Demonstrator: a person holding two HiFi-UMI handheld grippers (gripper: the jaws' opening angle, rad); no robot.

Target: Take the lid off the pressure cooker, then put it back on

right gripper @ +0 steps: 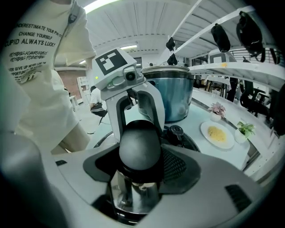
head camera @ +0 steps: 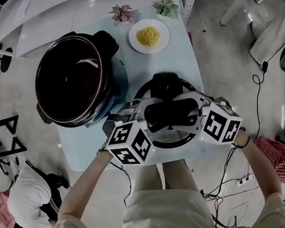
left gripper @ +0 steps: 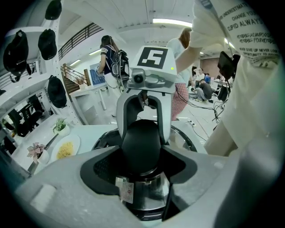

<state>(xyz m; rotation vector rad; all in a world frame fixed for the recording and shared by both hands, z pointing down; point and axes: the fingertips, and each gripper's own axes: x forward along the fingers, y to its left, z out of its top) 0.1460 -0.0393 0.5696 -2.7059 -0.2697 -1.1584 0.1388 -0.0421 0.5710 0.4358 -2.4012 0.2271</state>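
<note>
The pressure cooker pot [head camera: 73,78] stands open on the left of the small white table [head camera: 182,57], its dark inside bare; it also shows at the back of the right gripper view [right gripper: 171,95]. Its steel lid [head camera: 173,133], with a black rim and a black handle [head camera: 170,113], is over the table's near right part. Whether it rests on the table I cannot tell. My left gripper [head camera: 151,117] [left gripper: 141,151] grips the handle's left end [left gripper: 141,144]. My right gripper [head camera: 192,109] [right gripper: 139,153] grips the opposite end [right gripper: 139,147].
A white plate of yellow food [head camera: 148,35] and two small potted plants [head camera: 122,14] [head camera: 166,7] sit at the table's far edge. A person crouches on the floor at the left [head camera: 30,194]. Cables [head camera: 258,88] trail over the floor at the right.
</note>
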